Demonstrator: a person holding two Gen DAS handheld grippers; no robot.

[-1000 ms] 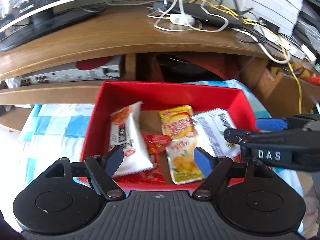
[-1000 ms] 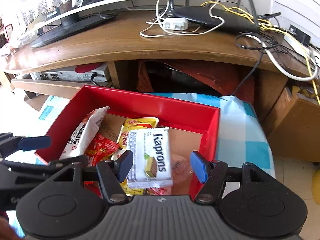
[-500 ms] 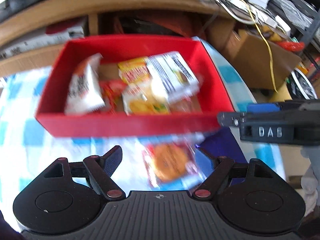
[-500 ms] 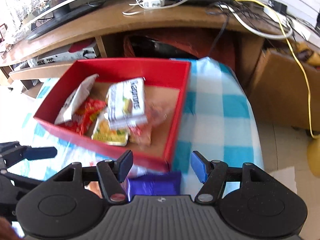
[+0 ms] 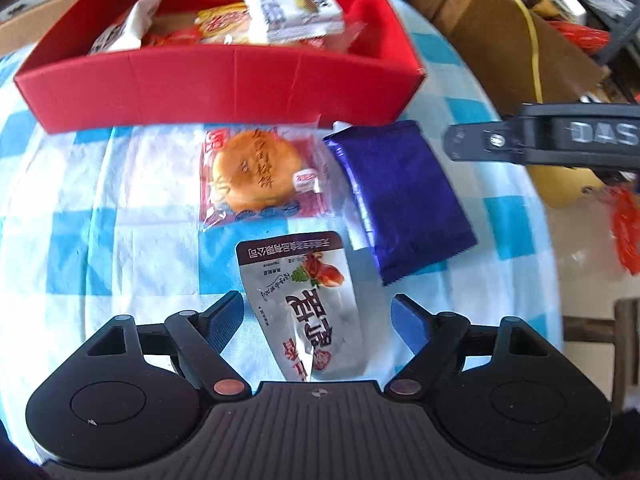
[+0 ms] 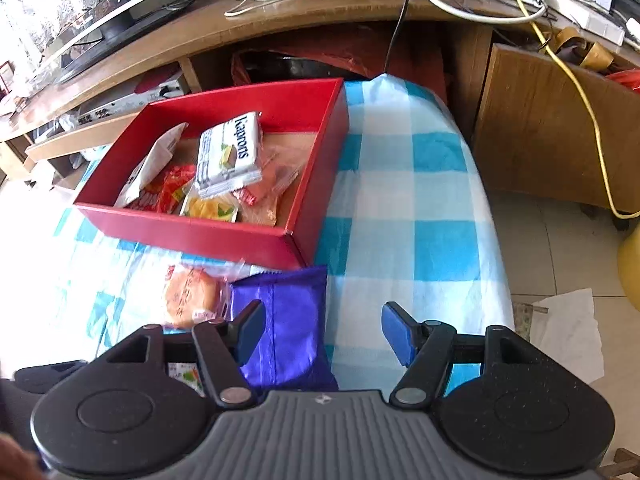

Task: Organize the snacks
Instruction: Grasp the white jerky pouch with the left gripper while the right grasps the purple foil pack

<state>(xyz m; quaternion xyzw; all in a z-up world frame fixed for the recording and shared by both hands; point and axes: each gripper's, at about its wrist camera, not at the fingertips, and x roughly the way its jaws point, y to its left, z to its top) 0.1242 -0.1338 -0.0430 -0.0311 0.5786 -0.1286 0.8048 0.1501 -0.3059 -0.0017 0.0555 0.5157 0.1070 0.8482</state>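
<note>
Left wrist view: the left gripper [image 5: 318, 316] points down at the blue-and-white checked cloth [image 5: 120, 208], its jaws opening, with a grey sauce-style snack packet [image 5: 308, 304] lying loose between them, untouched by either pad. At twelve o'clock from that packet lies a clear-wrapped round pastry [image 5: 256, 172]; at one o'clock, just beside the pastry, a purple foil pack [image 5: 400, 196]. Beyond them sits the red box [image 5: 224, 88], holding a white "Kaprons" wafer pack [image 5: 292, 6] on top of other packets. The right gripper's finger [image 5: 532, 140] reaches in at three o'clock.

Right wrist view: the right gripper [image 6: 322, 330] is spread and pinches nothing; the purple foil pack [image 6: 288, 320] lies beneath, nearer its left finger. The pastry [image 6: 192, 296] is at ten o'clock, the red box [image 6: 200, 232] at eleven, with the Kaprons pack [image 6: 232, 152] inside. A wooden desk [image 6: 280, 12] with cables stands behind.
</note>
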